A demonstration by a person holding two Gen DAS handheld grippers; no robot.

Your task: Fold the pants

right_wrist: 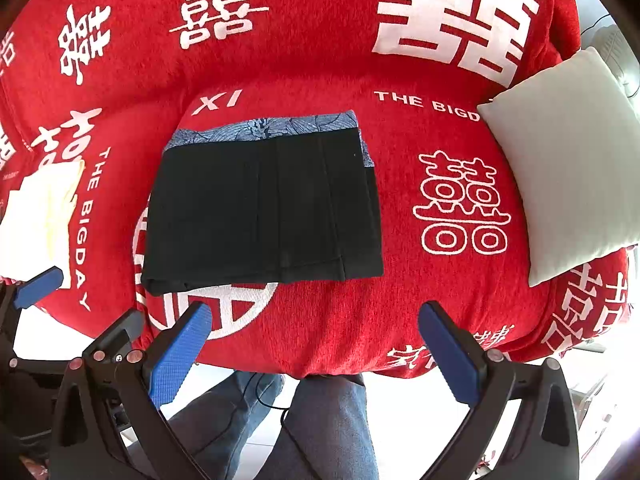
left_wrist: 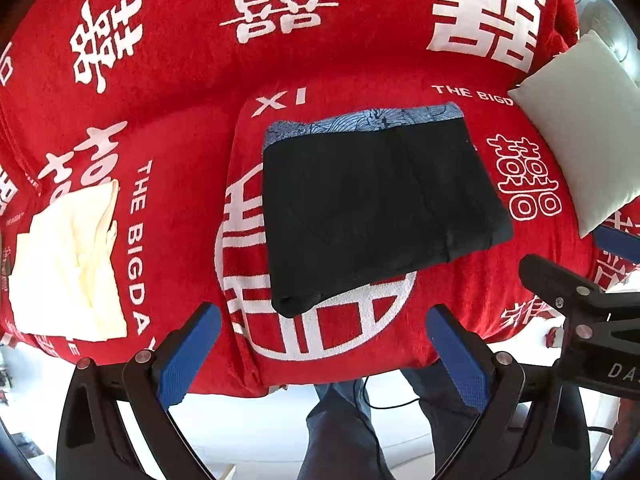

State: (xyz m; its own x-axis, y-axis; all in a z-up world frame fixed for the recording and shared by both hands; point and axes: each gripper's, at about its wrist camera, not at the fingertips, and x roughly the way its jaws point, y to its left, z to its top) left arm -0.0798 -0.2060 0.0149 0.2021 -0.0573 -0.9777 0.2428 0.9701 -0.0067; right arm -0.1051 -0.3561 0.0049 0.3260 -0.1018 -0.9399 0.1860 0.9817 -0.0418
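Both sets of jaws spread wide, nothing between them. Our left gripper [left_wrist: 324, 344] and right gripper [right_wrist: 316, 344] hang off the sofa's [right_wrist: 328, 320] front edge, over the person's legs [right_wrist: 320, 420]. The pants [right_wrist: 264, 208], folded into a dark block, lie mid-seat just ahead, long axis running side to side. We judge the left nearer: the near-left corner sits almost between its fingers. Left view shows a cream cloth [left_wrist: 68, 264] whole; right view shows more of the white cushion [right_wrist: 560, 176].

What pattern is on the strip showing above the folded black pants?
A blue-grey strip with dark, fine-lined print, clearest in the right wrist view.
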